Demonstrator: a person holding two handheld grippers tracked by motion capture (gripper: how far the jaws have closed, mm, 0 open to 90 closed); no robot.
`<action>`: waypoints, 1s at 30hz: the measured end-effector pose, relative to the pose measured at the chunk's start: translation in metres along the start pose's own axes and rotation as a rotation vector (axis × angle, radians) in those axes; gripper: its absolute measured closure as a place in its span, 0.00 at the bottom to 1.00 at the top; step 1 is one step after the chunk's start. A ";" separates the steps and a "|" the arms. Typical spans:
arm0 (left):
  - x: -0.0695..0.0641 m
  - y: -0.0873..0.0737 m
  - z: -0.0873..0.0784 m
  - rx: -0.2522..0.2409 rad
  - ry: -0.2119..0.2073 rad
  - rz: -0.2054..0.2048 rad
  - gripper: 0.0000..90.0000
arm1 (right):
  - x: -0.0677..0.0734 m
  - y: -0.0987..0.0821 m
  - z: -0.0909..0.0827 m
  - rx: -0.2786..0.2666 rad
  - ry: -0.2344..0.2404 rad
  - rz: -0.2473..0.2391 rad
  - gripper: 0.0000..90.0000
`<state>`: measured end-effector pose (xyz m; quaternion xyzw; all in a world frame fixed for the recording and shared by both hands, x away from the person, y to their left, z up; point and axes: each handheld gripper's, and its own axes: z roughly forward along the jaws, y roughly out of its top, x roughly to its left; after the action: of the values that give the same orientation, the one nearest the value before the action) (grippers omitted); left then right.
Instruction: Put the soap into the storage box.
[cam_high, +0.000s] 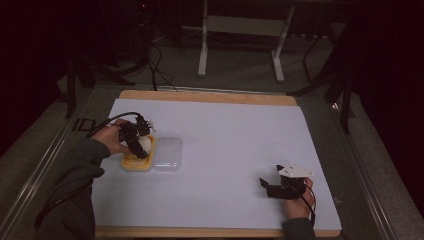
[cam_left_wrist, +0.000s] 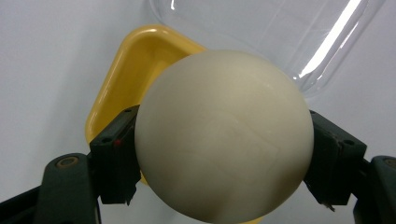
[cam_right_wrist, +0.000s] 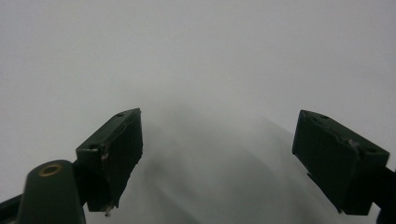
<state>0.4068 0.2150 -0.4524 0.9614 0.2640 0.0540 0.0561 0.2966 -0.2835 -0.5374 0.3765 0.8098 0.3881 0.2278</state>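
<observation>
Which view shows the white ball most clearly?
The left gripper view: the white ball is large there, pressed between black jaws. In the high view it looks small, over the yellow tray.

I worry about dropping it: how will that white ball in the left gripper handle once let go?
The white ball looks smooth and round, so it would probably roll if set on the flat sheet. The left gripper touches it only at two sides, so it may slip. The yellow tray beneath should cup it.

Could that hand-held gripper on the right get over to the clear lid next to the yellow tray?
Probably yes. The right hand-held gripper rests with open jaws holding nothing, and bare white table lies between it and the clear lid. The left hand-held gripper, holding the white ball, works beside it.
</observation>
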 end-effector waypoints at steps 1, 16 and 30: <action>0.000 -0.001 0.000 0.002 0.001 -0.001 0.27 | 0.000 0.000 0.000 0.000 0.000 0.000 0.18; 0.003 -0.006 0.010 0.020 -0.007 -0.016 0.27 | 0.000 0.000 0.000 -0.004 0.001 0.001 0.18; 0.003 -0.011 0.019 0.003 0.011 -0.029 0.27 | -0.001 0.000 -0.001 -0.006 0.000 0.004 0.18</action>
<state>0.4066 0.2240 -0.4723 0.9571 0.2786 0.0580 0.0538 0.2966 -0.2842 -0.5373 0.3775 0.8078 0.3912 0.2280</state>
